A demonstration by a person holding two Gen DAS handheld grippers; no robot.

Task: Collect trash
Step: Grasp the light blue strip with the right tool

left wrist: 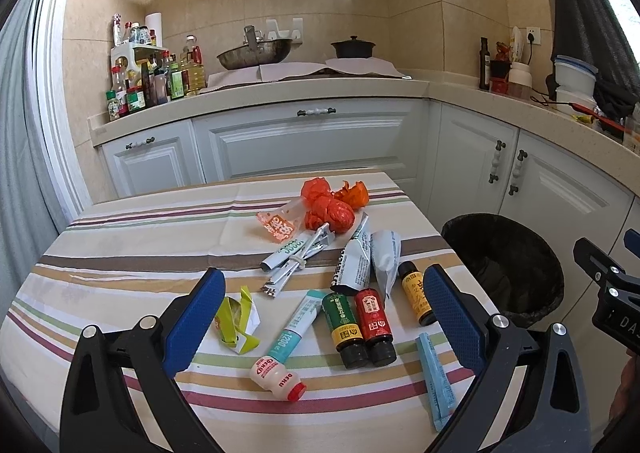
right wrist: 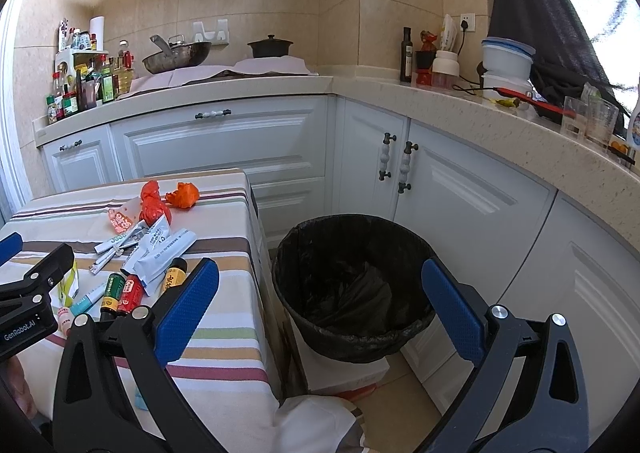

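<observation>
Trash lies on the striped tablecloth [left wrist: 120, 253]: orange plastic bags [left wrist: 330, 209], silver sachets [left wrist: 360, 265], green [left wrist: 343, 323], red [left wrist: 374, 319] and yellow [left wrist: 416, 291] small bottles, a teal tube [left wrist: 298, 327], a white yogurt bottle [left wrist: 278, 375], a green wrapper [left wrist: 236, 321] and a blue sachet [left wrist: 434, 377]. My left gripper [left wrist: 324, 317] is open and empty above the bottles. My right gripper [right wrist: 320, 313] is open and empty over the black-lined bin [right wrist: 352, 281], which also shows in the left wrist view [left wrist: 506, 261].
White cabinets [right wrist: 440, 193] and an L-shaped counter [right wrist: 460, 109] surround the table. A wok [left wrist: 254, 53], a pot [left wrist: 354, 47] and condiment bottles [left wrist: 152, 81] stand on the counter. The bin sits on a box [right wrist: 344, 373] right of the table edge.
</observation>
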